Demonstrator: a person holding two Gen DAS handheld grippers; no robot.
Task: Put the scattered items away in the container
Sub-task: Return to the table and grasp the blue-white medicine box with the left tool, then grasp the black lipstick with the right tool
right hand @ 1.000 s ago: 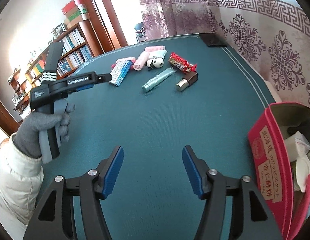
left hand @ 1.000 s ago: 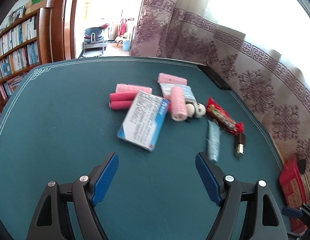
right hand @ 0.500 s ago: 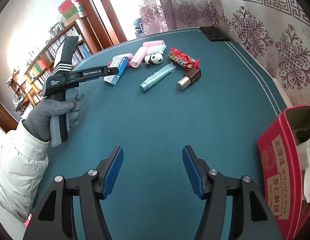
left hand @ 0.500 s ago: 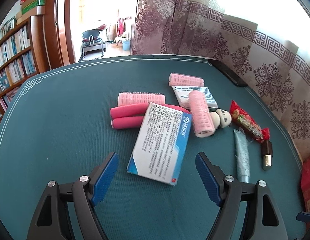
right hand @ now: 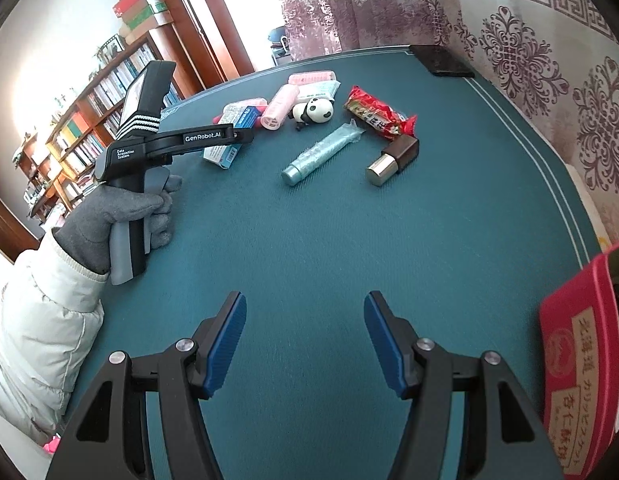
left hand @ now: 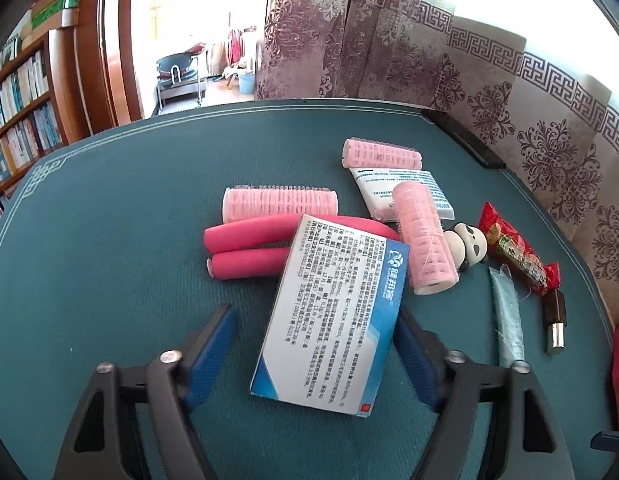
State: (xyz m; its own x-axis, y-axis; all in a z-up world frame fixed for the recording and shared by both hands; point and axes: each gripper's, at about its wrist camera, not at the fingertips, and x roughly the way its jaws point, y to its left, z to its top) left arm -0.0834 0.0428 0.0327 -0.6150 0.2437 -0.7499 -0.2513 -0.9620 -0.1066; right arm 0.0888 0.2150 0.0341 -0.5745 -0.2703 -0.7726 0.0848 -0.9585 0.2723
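Note:
My left gripper (left hand: 315, 356) is open, its blue pads either side of a blue-and-white medicine box (left hand: 333, 320) lying on the green table; the box also shows in the right wrist view (right hand: 223, 151). Behind it lie pink hair rollers (left hand: 279, 202), a folded pink foam roller (left hand: 245, 250), a panda figure (left hand: 469, 246), a red snack packet (left hand: 513, 254), a pale blue tube (left hand: 507, 316) and a brown lipstick (left hand: 554, 320). My right gripper (right hand: 305, 344) is open and empty above bare table. The red container box (right hand: 577, 380) stands at the right edge.
A black phone-like slab (left hand: 461, 136) lies at the table's far right edge by the curtain. A second white medicine box (left hand: 401, 192) lies under a roller. Bookshelves (right hand: 81, 136) stand beyond the table's left side.
My left gripper has moved forward to the medicine box, which now sits between its open pads. My right gripper has drifted slightly left, away from the red box.

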